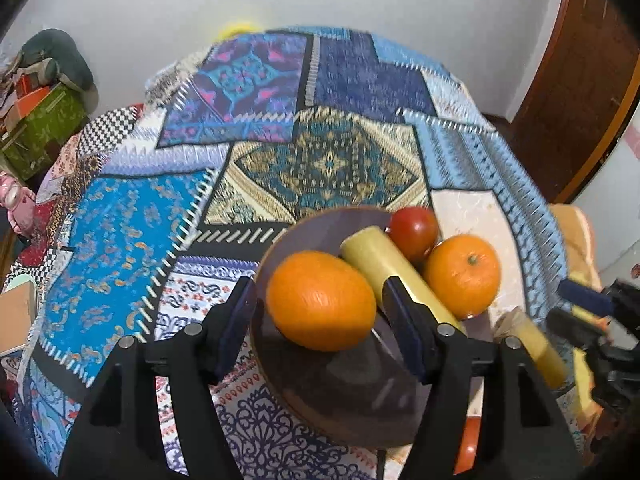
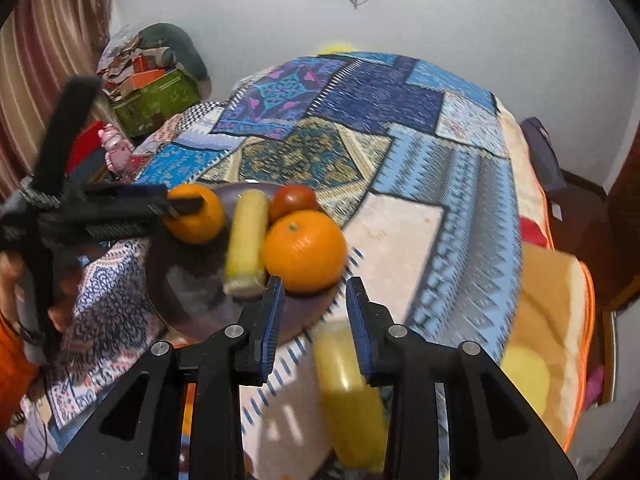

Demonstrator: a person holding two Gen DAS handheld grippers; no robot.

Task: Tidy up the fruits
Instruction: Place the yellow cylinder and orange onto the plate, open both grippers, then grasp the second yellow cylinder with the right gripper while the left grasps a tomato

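A dark round plate (image 1: 320, 400) (image 2: 192, 304) lies on the patchwork cloth. It holds two oranges (image 1: 320, 300) (image 1: 462, 274), a yellow cob-like piece (image 1: 384, 264) and a red tomato (image 1: 414, 230). My left gripper (image 1: 320, 312) is open, its fingers on either side of the nearer orange (image 2: 196, 216) without touching it. My right gripper (image 2: 316, 308) is open above a second yellow piece (image 2: 348, 392) that lies on the cloth beside the plate (image 1: 536, 348). The other orange (image 2: 306, 250) sits just past its fingertips.
The patchwork cloth (image 1: 320, 160) (image 2: 400, 140) covers a rounded table. Boxes and clutter (image 1: 40, 120) stand at the far left by the wall. A wooden door (image 1: 580, 80) is at the right. An orange blanket (image 2: 552, 320) hangs at the table's right edge.
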